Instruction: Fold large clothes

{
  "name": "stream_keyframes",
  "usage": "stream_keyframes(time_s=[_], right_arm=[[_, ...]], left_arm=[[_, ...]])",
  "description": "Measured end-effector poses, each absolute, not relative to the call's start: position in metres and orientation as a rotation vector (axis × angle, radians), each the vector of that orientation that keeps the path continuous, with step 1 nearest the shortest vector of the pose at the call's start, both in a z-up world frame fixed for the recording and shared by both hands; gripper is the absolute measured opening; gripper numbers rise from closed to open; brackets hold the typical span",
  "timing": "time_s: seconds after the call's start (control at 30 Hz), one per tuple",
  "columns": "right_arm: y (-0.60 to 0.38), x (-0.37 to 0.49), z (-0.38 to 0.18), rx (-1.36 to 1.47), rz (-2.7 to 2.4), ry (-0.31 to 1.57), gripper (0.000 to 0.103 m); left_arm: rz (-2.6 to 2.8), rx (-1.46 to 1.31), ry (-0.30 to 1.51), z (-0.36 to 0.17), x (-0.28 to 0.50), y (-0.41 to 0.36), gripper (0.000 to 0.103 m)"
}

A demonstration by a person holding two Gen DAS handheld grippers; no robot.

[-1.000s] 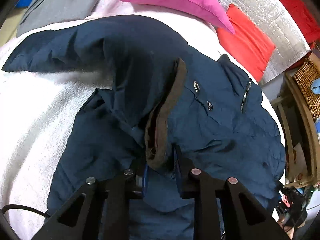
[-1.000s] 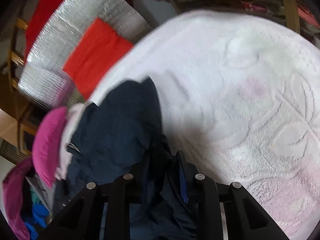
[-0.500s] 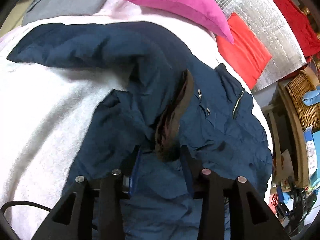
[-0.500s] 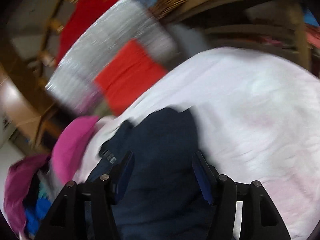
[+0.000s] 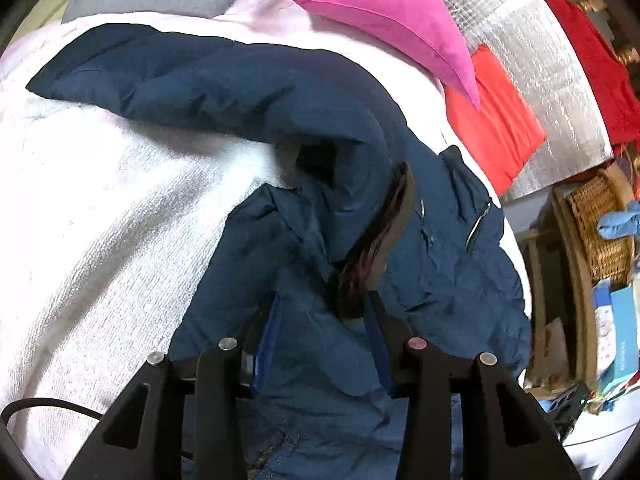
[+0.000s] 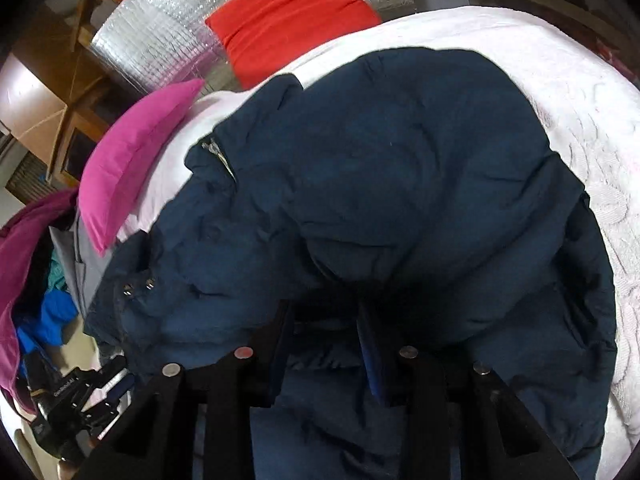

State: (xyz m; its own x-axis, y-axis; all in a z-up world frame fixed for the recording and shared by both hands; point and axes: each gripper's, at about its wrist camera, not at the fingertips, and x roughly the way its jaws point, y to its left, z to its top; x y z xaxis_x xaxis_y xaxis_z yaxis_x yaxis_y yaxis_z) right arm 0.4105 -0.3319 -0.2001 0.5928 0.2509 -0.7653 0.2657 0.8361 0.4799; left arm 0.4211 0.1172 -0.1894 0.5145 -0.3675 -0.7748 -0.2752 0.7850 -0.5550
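Navy jacket (image 5: 352, 264) lies on the white blanket (image 5: 100, 220), one sleeve (image 5: 168, 76) stretched out to the far left. A second ago both my claws were pinched on its cloth. Now my left claw (image 5: 324, 336) and right claw (image 6: 324, 340) stand with jaws apart, fabric loose between them. The body has dropped onto the bed in a mound; my guess is this fold is laid, sleeve next.

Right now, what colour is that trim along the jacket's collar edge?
Brown, against the navy jacket. The collar trim shows best in the left wrist view.
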Motion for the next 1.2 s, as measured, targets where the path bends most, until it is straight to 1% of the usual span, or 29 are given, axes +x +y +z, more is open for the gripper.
stream_keyframes(time_s=[0.03, 0.1, 0.17, 0.27, 0.37, 0.47, 0.53, 0.7, 0.97, 1.2], right_arm=[[-0.333, 0.408, -0.198, 0.613, -0.006, 0.936, 0.035], [-0.331, 0.404, -0.191, 0.607, 0.016, 0.895, 0.036], [-0.323, 0.401, -0.182, 0.584, 0.058, 0.853, 0.036], [-0.307, 0.401, -0.175, 0.558, 0.123, 0.823, 0.036], [-0.283, 0.405, -0.178, 0.524, 0.164, 0.839, 0.036], [-0.268, 0.410, -0.192, 0.499, 0.158, 0.903, 0.036], [-0.264, 0.413, -0.199, 0.469, 0.131, 0.940, 0.036], [-0.265, 0.417, -0.201, 0.492, 0.132, 0.939, 0.036], [-0.263, 0.418, -0.204, 0.458, 0.125, 0.935, 0.036], [-0.263, 0.415, -0.203, 0.452, 0.123, 0.928, 0.036]], left_arm=[[-0.063, -0.706, 1.049, -0.189, 0.420, 0.119, 0.044], [-0.062, -0.727, 1.037, -0.187, 0.418, 0.126, 0.050], [-0.062, -0.761, 1.017, -0.184, 0.416, 0.134, 0.053], [-0.082, -0.813, 0.965, -0.178, 0.415, 0.144, 0.056], [-0.094, -0.848, 0.907, -0.170, 0.416, 0.153, 0.063], [-0.112, -0.903, 0.857, -0.168, 0.419, 0.163, 0.069], [-0.121, -0.946, 0.842, -0.171, 0.425, 0.165, 0.070], [-0.130, -1.057, 0.854, -0.186, 0.437, 0.175, 0.070], [-0.164, -1.136, 0.794, -0.185, 0.447, 0.180, 0.070], [-0.162, -1.154, 0.798, -0.191, 0.462, 0.180, 0.069]])
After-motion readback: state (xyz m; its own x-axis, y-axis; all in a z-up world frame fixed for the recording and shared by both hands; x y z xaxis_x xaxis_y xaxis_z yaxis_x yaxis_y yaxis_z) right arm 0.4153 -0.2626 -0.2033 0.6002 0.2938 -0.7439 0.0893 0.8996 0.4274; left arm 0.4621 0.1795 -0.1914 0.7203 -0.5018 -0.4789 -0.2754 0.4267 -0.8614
